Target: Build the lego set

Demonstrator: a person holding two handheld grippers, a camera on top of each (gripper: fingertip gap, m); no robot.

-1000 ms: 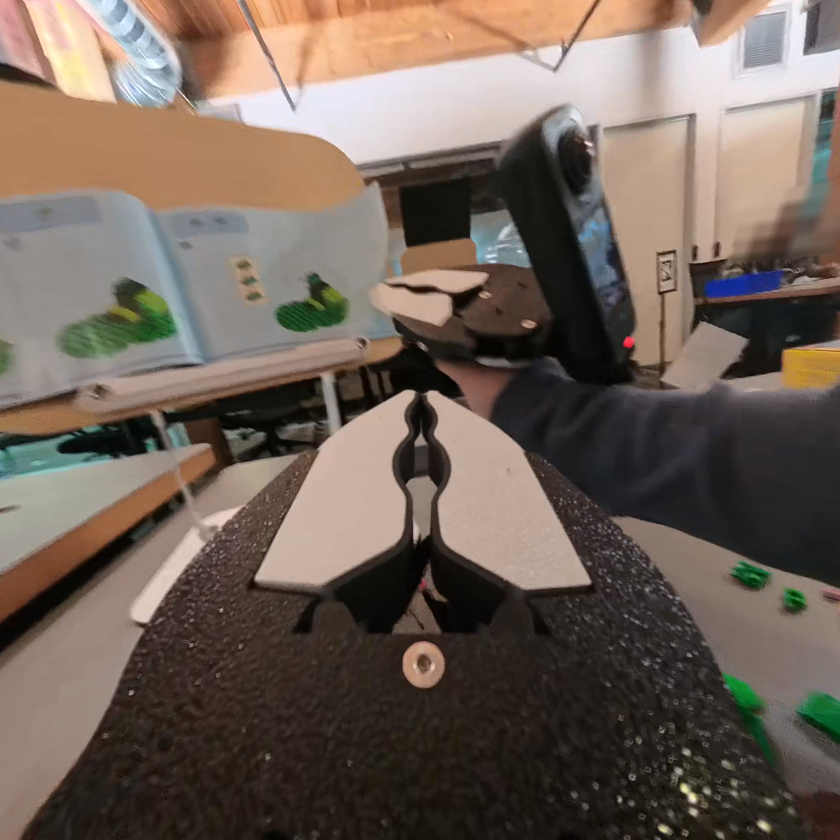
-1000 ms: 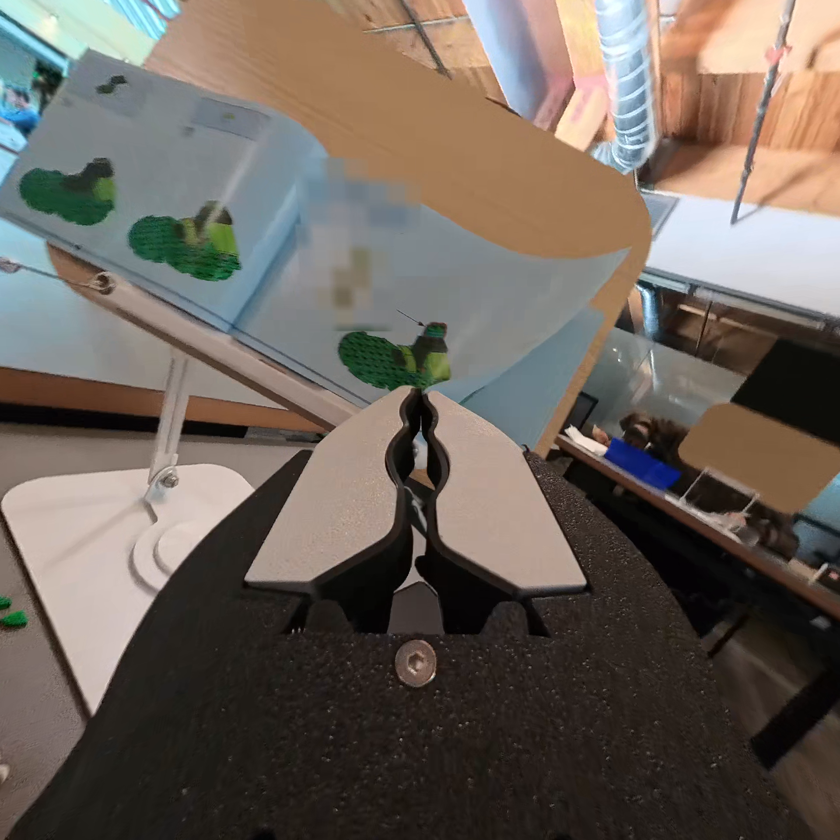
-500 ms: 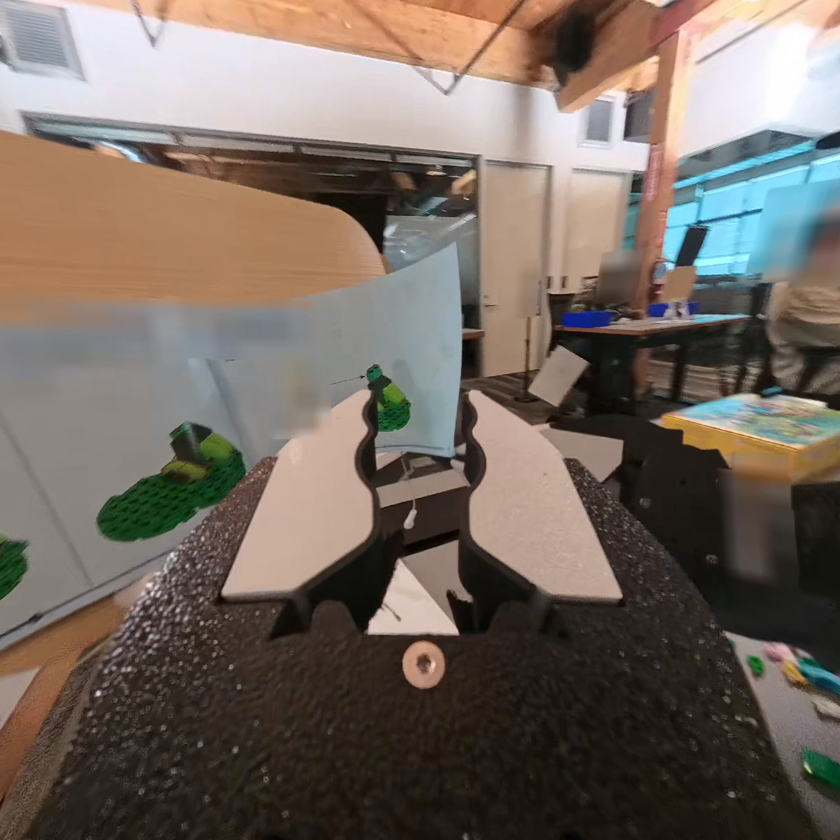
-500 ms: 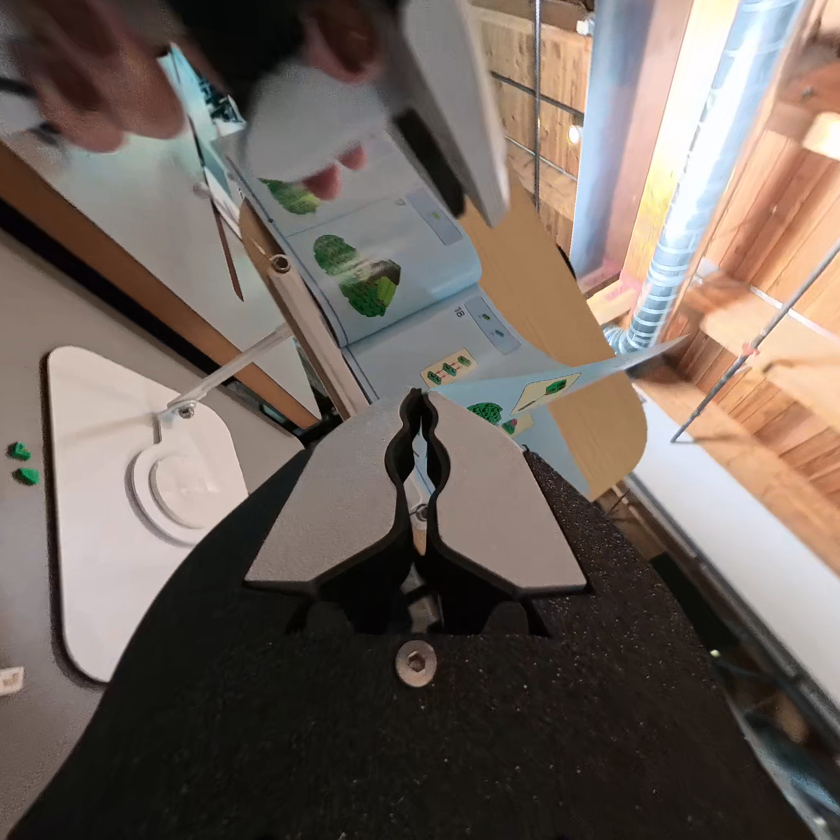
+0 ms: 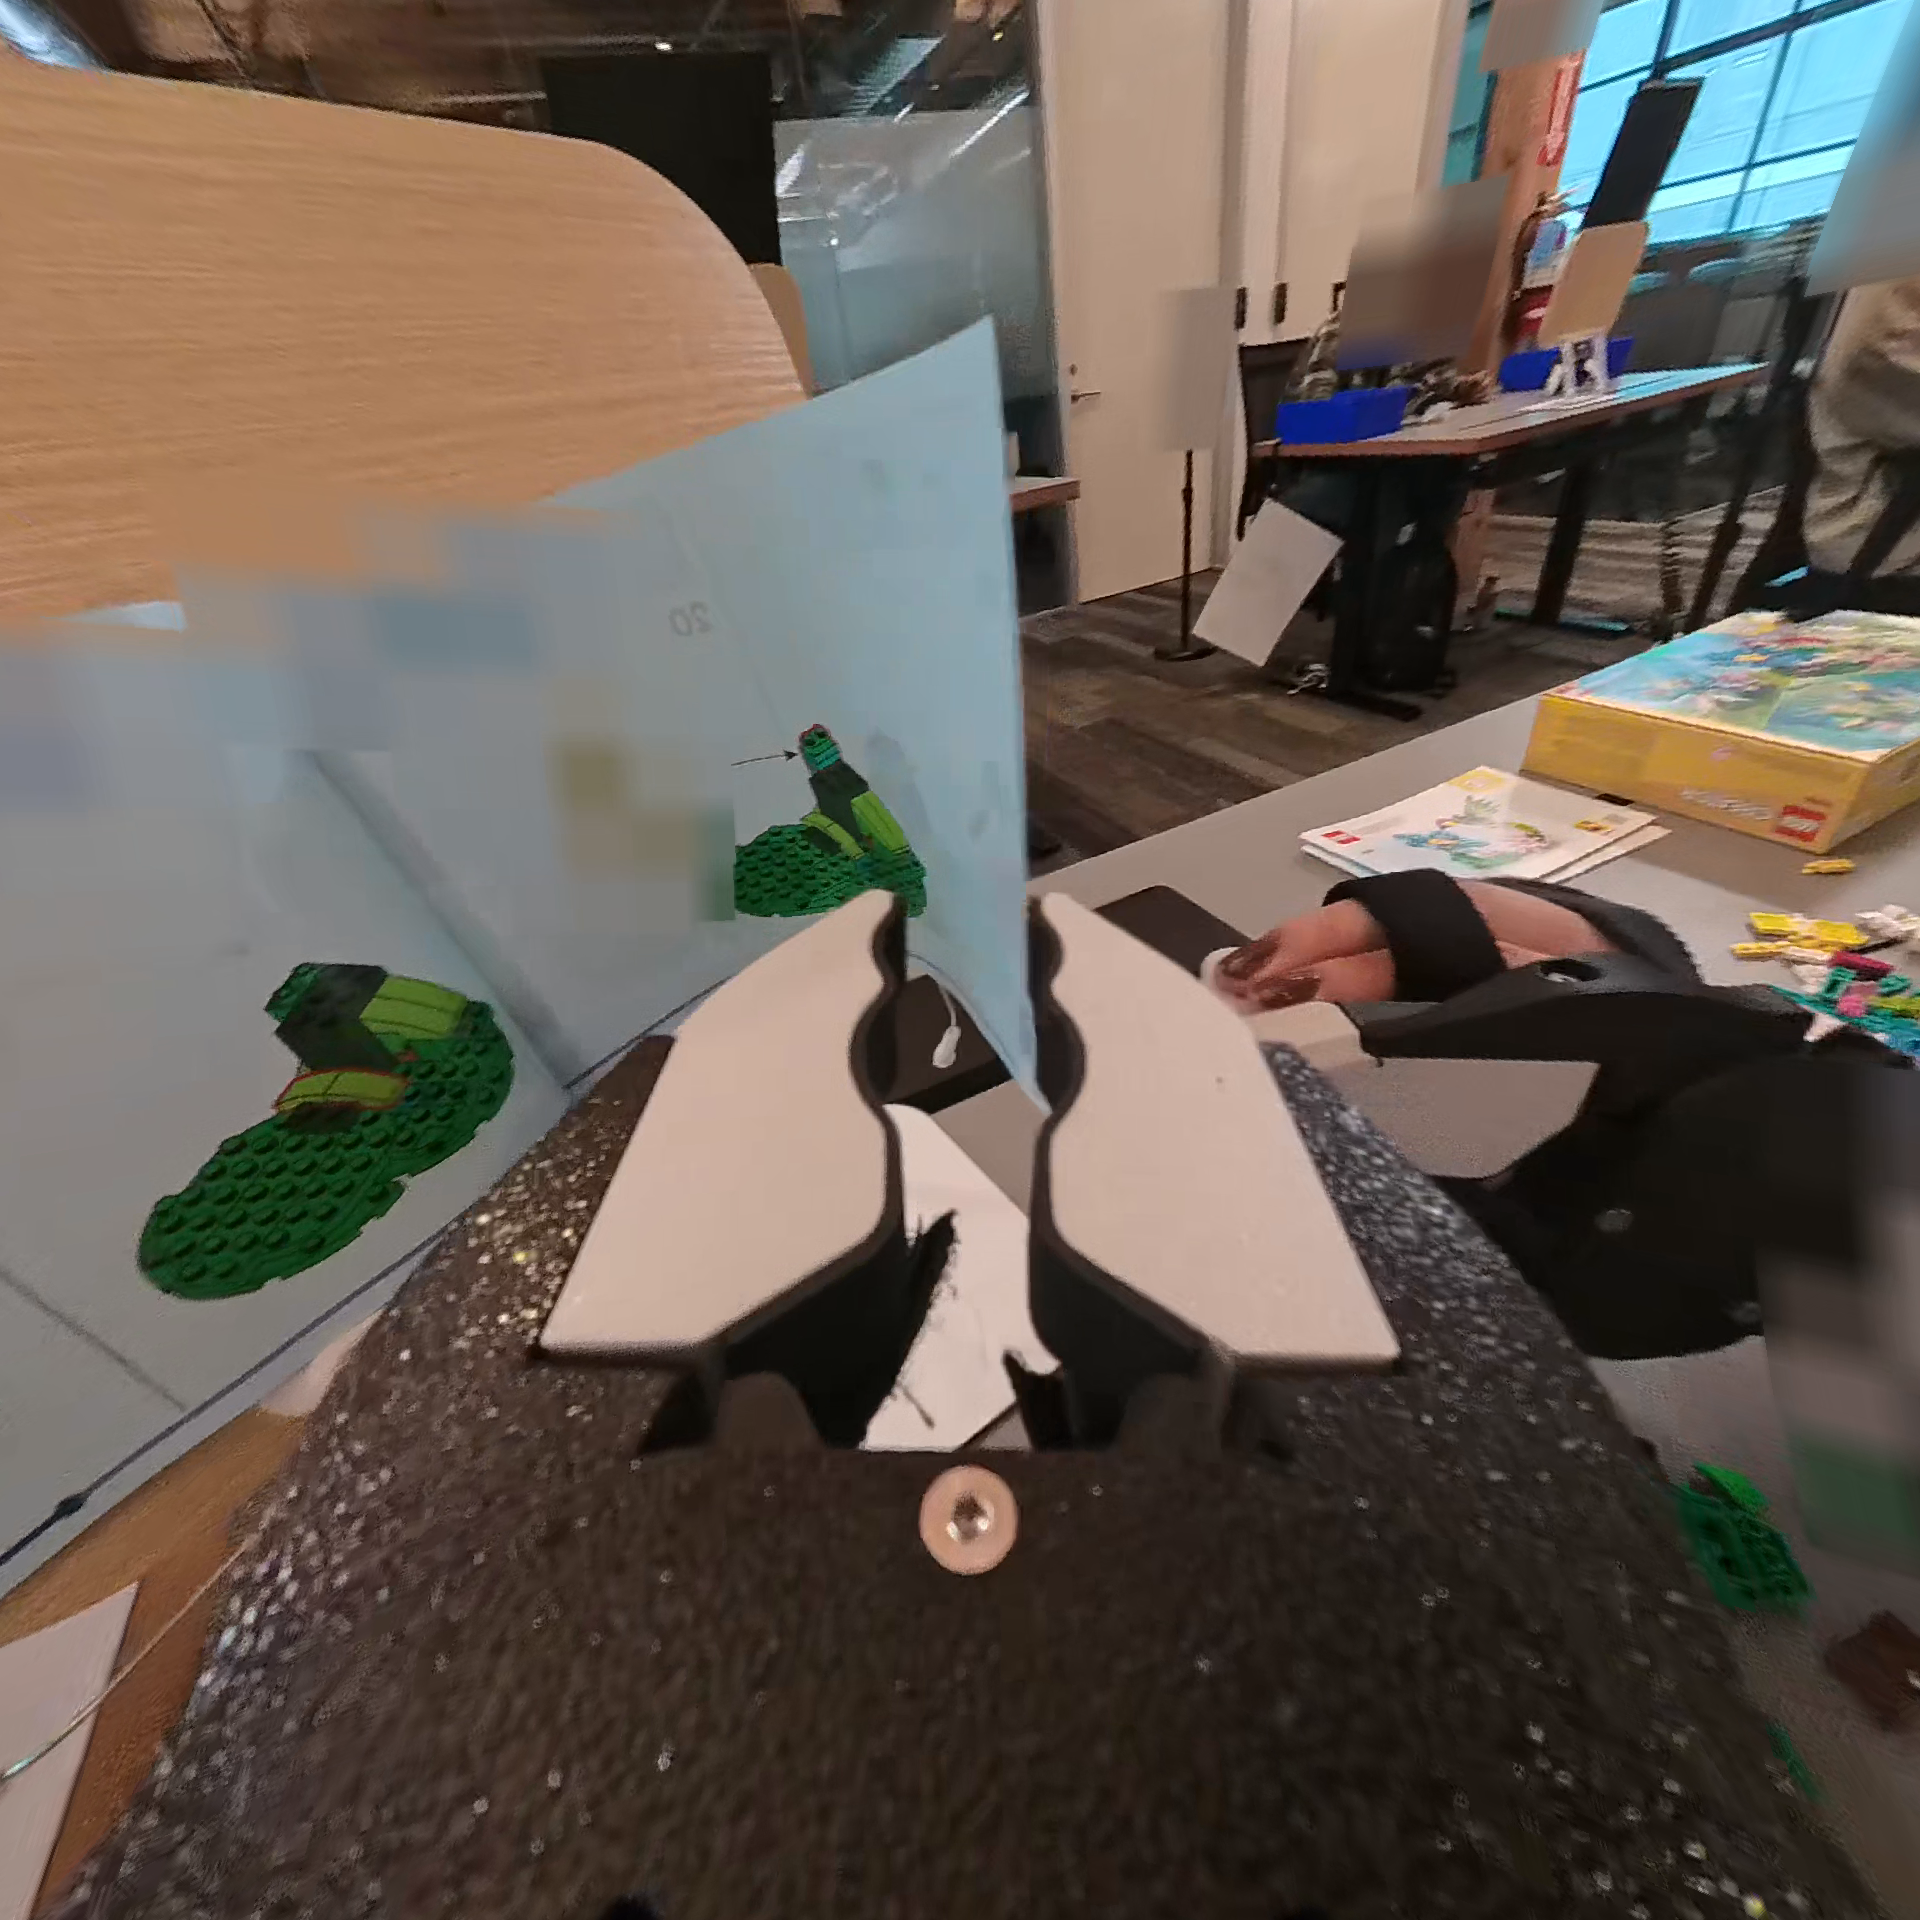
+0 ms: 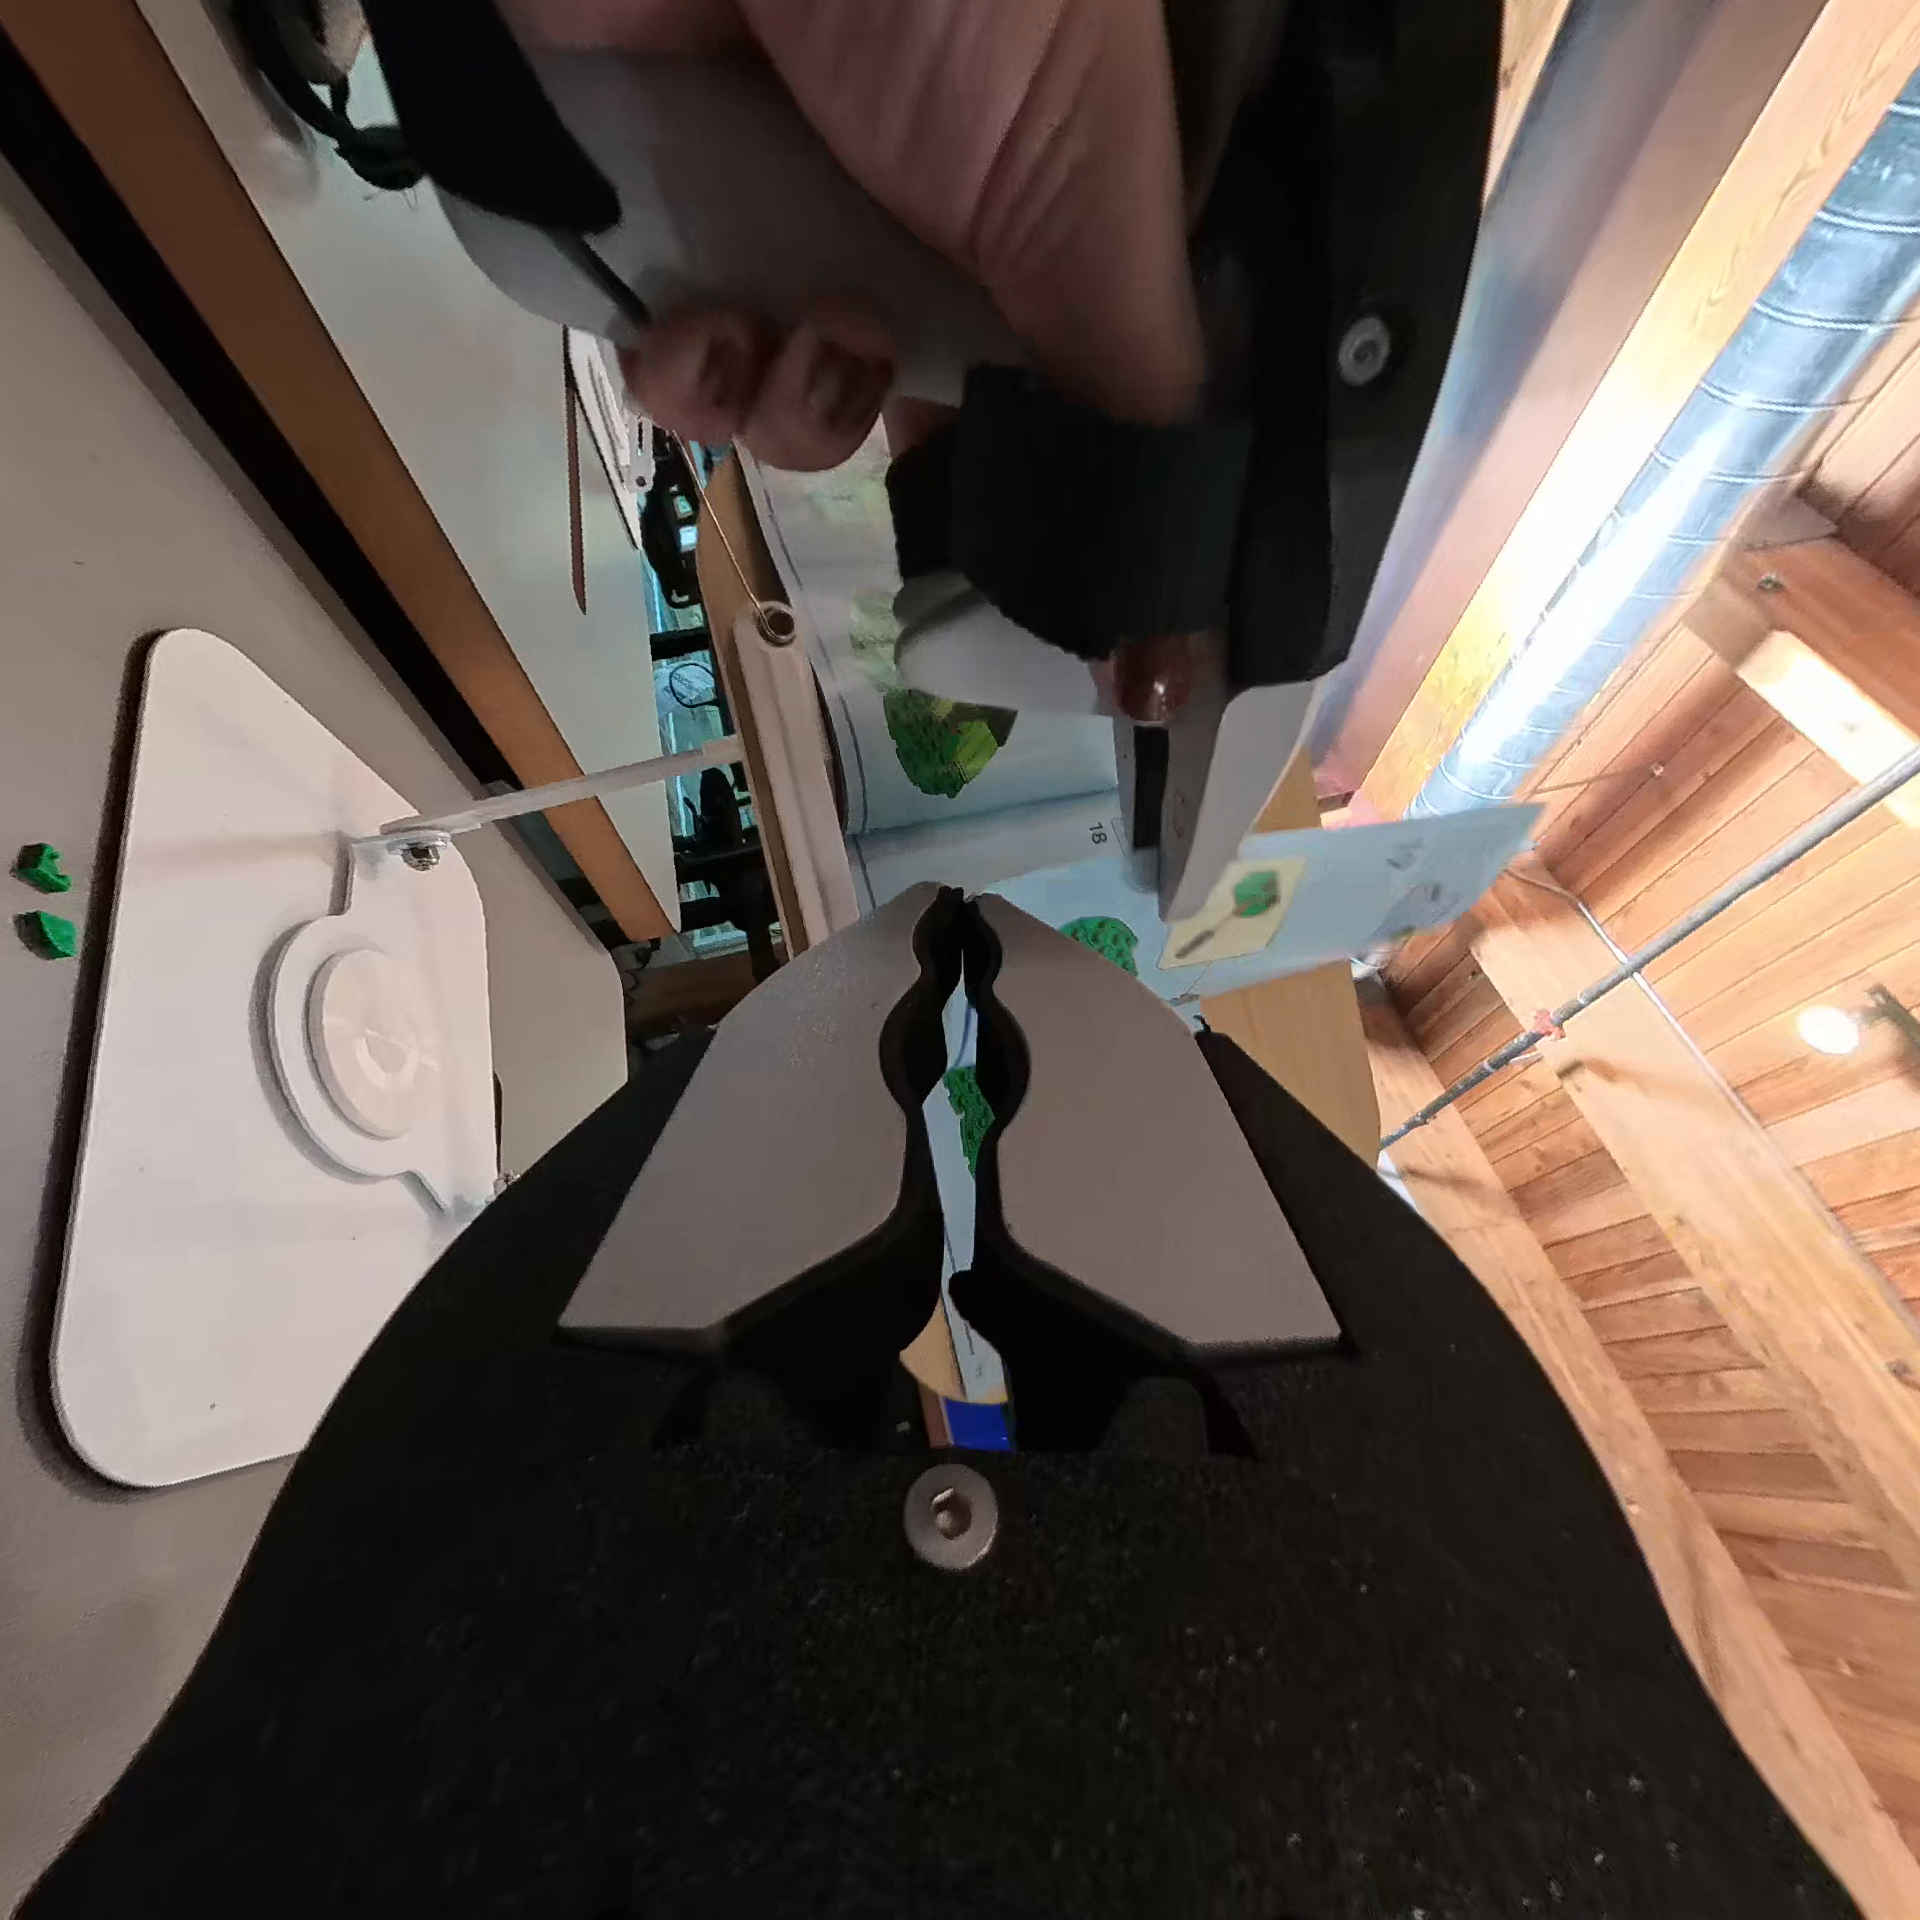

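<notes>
Pale blue instruction booklet (image 5: 520, 790) with green build drawings stands propped on a white stand (image 6: 260, 1091), one page (image 5: 914, 644) lifted on edge, its lower corner in the gap of the left gripper (image 5: 961, 966), whose jaws stand apart without pinching it. Right of that gripper: person's hand (image 5: 1340, 961) on the right gripper's black body, flat leaflets (image 5: 1475, 831), yellow box (image 5: 1714, 738), loose lego pieces (image 5: 1745, 1538) on the grey table (image 5: 1195, 862). In right wrist view, right gripper (image 6: 956, 914) has jaws nearly meeting; whether it pinches the page behind cannot be told; two green bricks (image 6: 44, 899) far left.
</notes>
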